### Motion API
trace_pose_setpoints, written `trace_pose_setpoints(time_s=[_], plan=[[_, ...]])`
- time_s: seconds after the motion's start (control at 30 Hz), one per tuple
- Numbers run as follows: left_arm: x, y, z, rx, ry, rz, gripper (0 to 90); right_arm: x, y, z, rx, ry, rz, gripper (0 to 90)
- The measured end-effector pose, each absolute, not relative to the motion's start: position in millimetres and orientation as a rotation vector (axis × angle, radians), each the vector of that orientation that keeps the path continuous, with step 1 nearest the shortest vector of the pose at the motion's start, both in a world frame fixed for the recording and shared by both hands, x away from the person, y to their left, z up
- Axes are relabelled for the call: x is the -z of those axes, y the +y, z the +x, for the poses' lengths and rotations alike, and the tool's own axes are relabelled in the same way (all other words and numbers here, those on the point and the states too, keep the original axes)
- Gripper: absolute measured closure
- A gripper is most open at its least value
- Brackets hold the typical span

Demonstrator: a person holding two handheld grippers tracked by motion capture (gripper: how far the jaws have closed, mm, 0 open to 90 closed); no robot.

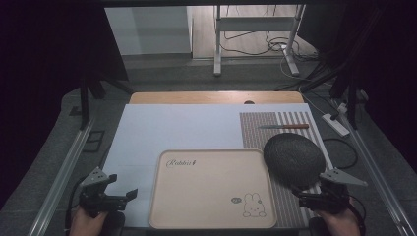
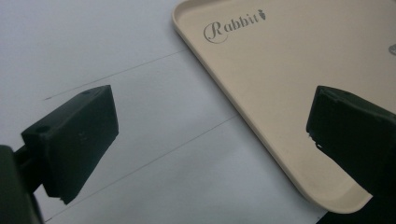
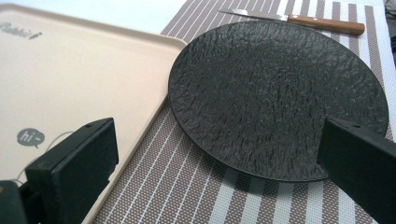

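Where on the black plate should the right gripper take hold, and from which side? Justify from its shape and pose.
Probably the near rim of the black plate, approached low from the person's side by the open right gripper. It lies flat on the striped mat, so only its thin edge fits between jaws.

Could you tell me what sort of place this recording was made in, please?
It looks like an indoor recording bench set up as a dining spot, not a real kitchen: a tray, a black plate and a knife on a striped placemat, with stand legs and loose cables behind.
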State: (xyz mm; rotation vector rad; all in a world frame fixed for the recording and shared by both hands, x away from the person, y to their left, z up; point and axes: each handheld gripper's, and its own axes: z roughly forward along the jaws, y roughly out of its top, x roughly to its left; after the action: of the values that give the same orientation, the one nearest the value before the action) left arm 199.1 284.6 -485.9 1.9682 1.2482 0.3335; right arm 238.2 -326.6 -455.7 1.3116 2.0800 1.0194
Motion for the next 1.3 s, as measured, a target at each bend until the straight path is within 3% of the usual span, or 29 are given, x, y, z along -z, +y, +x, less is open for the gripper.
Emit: trace_pose_setpoints(time_s=[1.3], plan=[[486.6,291.1,197.0,-0.295,1.257,1.916,2.1,456.5,-309.1,250.2,-0.909,2.259,1.209,0.0]])
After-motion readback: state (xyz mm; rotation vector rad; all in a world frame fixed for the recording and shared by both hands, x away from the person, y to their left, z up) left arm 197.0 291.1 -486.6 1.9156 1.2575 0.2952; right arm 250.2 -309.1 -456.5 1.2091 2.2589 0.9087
